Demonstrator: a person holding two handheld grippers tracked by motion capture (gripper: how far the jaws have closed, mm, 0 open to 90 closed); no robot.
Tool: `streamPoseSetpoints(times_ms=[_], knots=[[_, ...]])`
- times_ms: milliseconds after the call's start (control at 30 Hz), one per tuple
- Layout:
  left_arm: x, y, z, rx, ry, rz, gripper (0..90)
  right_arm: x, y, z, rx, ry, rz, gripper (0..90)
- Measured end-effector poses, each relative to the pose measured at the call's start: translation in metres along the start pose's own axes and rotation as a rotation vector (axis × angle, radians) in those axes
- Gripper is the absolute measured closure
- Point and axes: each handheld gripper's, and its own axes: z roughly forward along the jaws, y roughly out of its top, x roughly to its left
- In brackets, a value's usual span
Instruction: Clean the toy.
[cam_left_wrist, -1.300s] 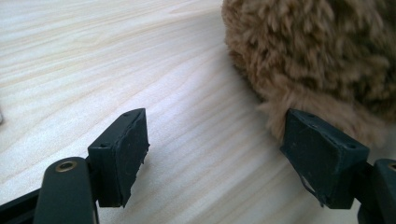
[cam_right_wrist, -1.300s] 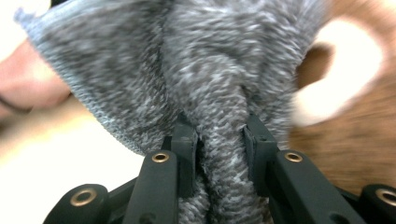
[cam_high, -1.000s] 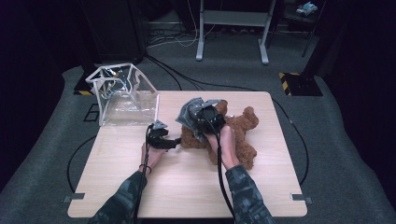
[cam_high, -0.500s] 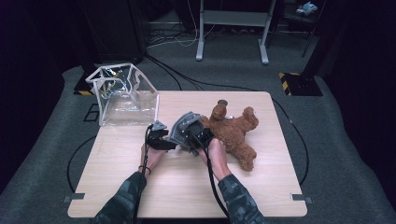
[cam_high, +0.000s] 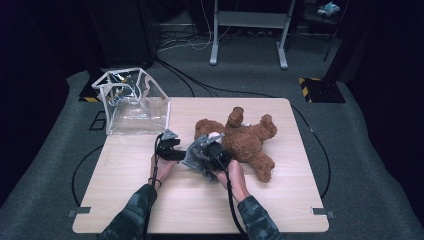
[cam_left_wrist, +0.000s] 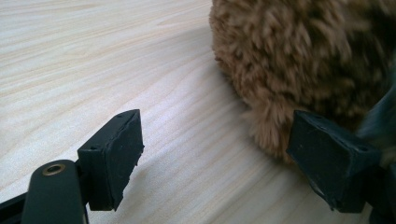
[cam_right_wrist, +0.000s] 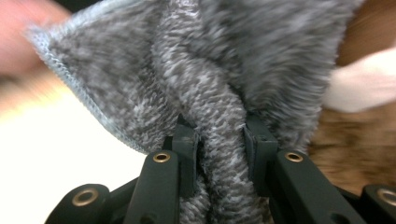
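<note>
Lowered from over the teddy bear (cam_high: 245, 142), the grey cloth (cam_high: 196, 156) now hangs just off its head.
Right gripper (cam_right_wrist: 219, 140) clamps a cloth fold; left gripper (cam_left_wrist: 215, 156) gapes wide, empty, beside the bear.

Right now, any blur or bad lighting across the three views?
High view: wooden table evenly lit, surroundings dark, slightly soft. Left gripper view: sharp on the wood grain, teddy bear fur a bit soft. Right gripper view: grey cloth pinched in the right hand-held gripper is blurred, bright washed-out background.
</note>
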Motion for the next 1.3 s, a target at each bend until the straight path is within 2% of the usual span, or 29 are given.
streamPoseSetpoints(times_ms=[67,133,167,200,233,267,300,367,400,433,533,833,1000,1167,1300], knots=[[-0.001,0.001,0.000,0.015,-0.003,0.018,17.0,-0.006,0.010,-0.023,-0.067,-0.012,-0.005,70.8],[-0.002,0.000,0.001,0.008,-0.001,0.019,16.7,-0.013,0.023,-0.041,-0.112,-0.064,0.017,70.8],[-0.002,0.000,0.001,0.008,-0.002,0.018,16.6,-0.021,0.032,-0.047,-0.134,-0.101,0.018,70.8],[-0.002,0.000,0.001,0.008,-0.001,0.017,16.6,-0.026,0.037,-0.050,-0.148,-0.114,0.014,70.7],[-0.001,0.000,0.001,0.011,-0.001,0.022,16.5,-0.031,0.044,-0.051,-0.152,-0.129,0.043,70.6],[-0.002,0.000,0.000,0.017,0.001,0.029,16.4,-0.038,0.050,-0.050,-0.148,-0.150,0.047,70.6],[-0.003,0.000,0.001,0.017,0.006,0.029,16.4,-0.043,0.056,-0.048,-0.138,-0.169,0.073,70.6],[-0.005,0.000,0.002,0.020,0.009,0.031,16.5,-0.053,0.062,-0.037,-0.111,-0.204,0.085,70.5],[-0.004,0.001,0.001,0.033,0.007,0.048,16.5,-0.057,0.063,-0.030,-0.094,-0.213,0.095,70.5],[-0.005,0.001,0.002,0.026,0.012,0.050,16.5,-0.059,0.062,-0.024,-0.073,-0.214,0.102,70.5],[-0.005,0.000,0.002,0.019,0.015,0.047,16.5,-0.058,0.052,-0.015,-0.062,-0.206,0.101,70.9],[-0.005,0.001,0.002,0.028,0.019,0.062,16.6,-0.042,0.022,-0.021,-0.085,-0.156,0.108,71.3],[-0.006,0.001,0.002,0.022,0.022,0.055,16.6,-0.035,0.005,-0.022,-0.100,-0.126,0.124,71.3],[-0.006,0.001,0.002,0.022,0.026,0.055,16.7,-0.028,-0.014,-0.015,-0.101,-0.107,0.120,71.0],[-0.006,0.001,0.003,0.024,0.032,0.056,16.7,-0.023,-0.028,-0.003,-0.070,-0.085,0.124,71.0]])
